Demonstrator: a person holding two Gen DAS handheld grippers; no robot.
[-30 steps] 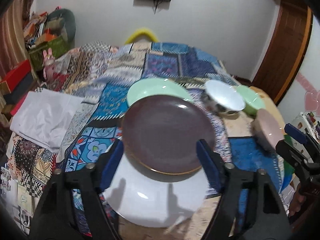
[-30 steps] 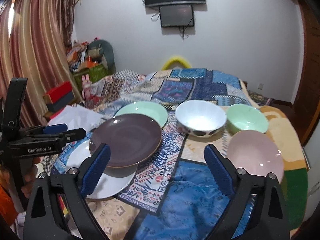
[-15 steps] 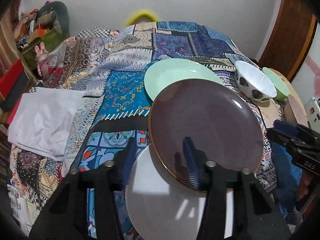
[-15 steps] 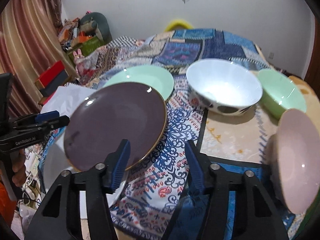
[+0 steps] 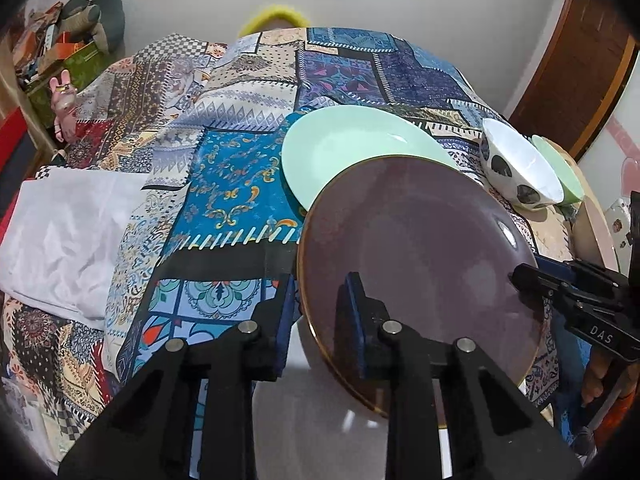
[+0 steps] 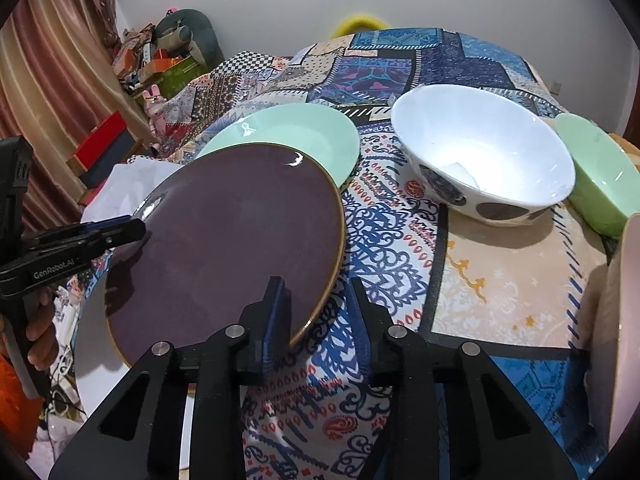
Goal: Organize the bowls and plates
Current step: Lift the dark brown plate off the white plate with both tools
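A dark brown plate (image 5: 420, 248) (image 6: 224, 240) lies on a white plate (image 5: 304, 424) (image 6: 92, 344) and overlaps a mint green plate (image 5: 352, 148) (image 6: 288, 132). My left gripper (image 5: 320, 308) (image 6: 138, 230) is closing on the brown plate's left rim, one pad over the plate and one outside the rim. My right gripper (image 6: 316, 304) (image 5: 518, 276) is closing on the opposite rim in the same way. Further right stand a white spotted bowl (image 6: 480, 152) (image 5: 516, 168), a green bowl (image 6: 600, 176) (image 5: 560, 168) and a pink bowl (image 6: 616, 320).
Everything rests on a bed under a patchwork cover (image 5: 240, 184). A folded white cloth (image 5: 68, 232) lies at its left edge. Boxes and soft toys (image 6: 160, 60) crowd the far left corner, and a wooden door (image 5: 580, 80) is at the right.
Both grippers have come down and forward to the brown plate. Their jaws, wide apart a second ago, have narrowed around the plate's two opposite rims.
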